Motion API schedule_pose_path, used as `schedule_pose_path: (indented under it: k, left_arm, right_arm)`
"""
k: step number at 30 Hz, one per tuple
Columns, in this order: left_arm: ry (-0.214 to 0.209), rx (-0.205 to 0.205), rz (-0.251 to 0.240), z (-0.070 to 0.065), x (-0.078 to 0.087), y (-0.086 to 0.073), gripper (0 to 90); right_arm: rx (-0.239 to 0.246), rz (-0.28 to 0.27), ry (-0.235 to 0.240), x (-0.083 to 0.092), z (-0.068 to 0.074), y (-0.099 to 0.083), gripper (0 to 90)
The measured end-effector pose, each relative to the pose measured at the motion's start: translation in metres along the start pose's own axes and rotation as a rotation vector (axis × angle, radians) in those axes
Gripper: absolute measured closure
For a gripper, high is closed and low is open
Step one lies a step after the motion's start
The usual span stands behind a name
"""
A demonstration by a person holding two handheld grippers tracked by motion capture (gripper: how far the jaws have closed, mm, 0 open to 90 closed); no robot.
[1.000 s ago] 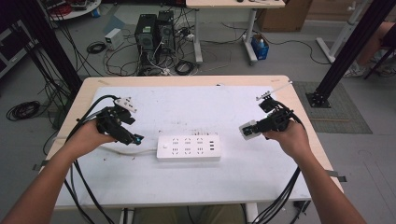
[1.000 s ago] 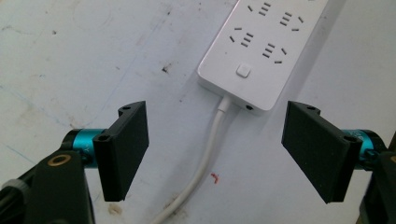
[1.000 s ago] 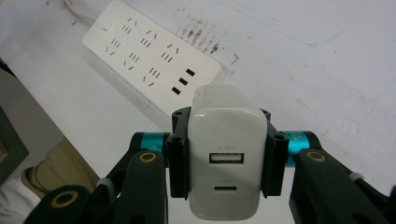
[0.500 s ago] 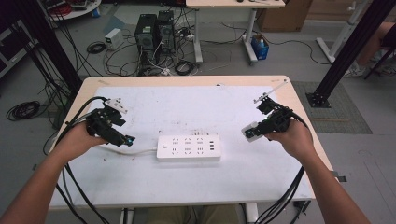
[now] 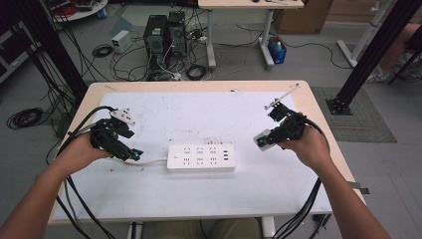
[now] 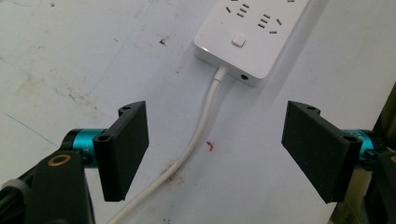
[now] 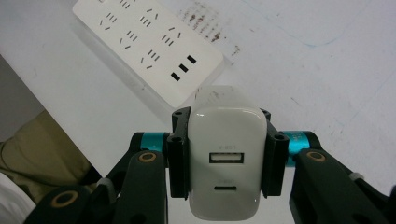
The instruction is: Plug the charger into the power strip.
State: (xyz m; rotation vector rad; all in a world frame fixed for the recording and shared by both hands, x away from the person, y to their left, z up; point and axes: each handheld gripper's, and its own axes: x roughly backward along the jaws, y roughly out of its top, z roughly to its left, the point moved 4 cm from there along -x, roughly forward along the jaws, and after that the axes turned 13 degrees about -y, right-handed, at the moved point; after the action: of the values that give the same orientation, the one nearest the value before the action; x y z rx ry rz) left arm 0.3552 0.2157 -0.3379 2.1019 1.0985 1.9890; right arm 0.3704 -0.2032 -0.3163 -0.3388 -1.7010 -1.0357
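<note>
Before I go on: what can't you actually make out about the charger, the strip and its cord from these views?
- Charger prongs: right gripper view, hidden behind its own body, clamped between the jaws.
- Port labels: same view, too faint.
- Power strip far end: left gripper view, cut by the top edge.
- Cord run: left gripper view, leaves the bottom edge.

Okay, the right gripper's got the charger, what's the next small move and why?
Probably carry the white charger, clamped in the right gripper, over the power strip and line it up with a socket. The left gripper hangs open over the strip's cord, free to steady it.
</note>
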Motion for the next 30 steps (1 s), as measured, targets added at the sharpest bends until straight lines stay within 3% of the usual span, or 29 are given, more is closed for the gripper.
schedule_pose_path:
  k: [5, 9, 14, 18, 21, 26, 30]
  left_arm:
    - [-0.005, -0.007, 0.022, 0.003, -0.003, -0.001, 23.2]
    - [-0.031, -0.022, 0.026, 0.000, -0.005, -0.004, 23.2]
    - [-0.029, -0.024, 0.033, 0.000, -0.007, -0.008, 23.2]
    - [-0.025, -0.018, 0.047, 0.001, -0.009, -0.013, 23.2]
    - [-0.022, -0.022, 0.058, 0.001, -0.011, -0.014, 23.2]
    - [-0.020, -0.026, 0.068, 0.000, -0.013, -0.016, 23.2]
    - [-0.020, -0.035, 0.076, -0.002, -0.014, -0.018, 23.2]
  right_arm:
    - [0.020, 0.001, 0.005, -0.002, 0.004, 0.007, 62.0]
    - [0.086, 0.006, 0.022, -0.011, 0.013, 0.018, 62.0]
    - [0.216, -0.001, 0.036, -0.027, 0.029, 0.032, 62.1]
    - [0.378, 0.009, 0.059, -0.042, 0.049, 0.043, 62.1]
    - [0.494, 0.028, 0.043, -0.054, 0.062, 0.050, 62.1]
    - [0.595, 0.086, 0.036, -0.077, 0.077, 0.062, 62.1]
    - [0.638, 0.088, 0.050, -0.088, 0.083, 0.072, 62.1]
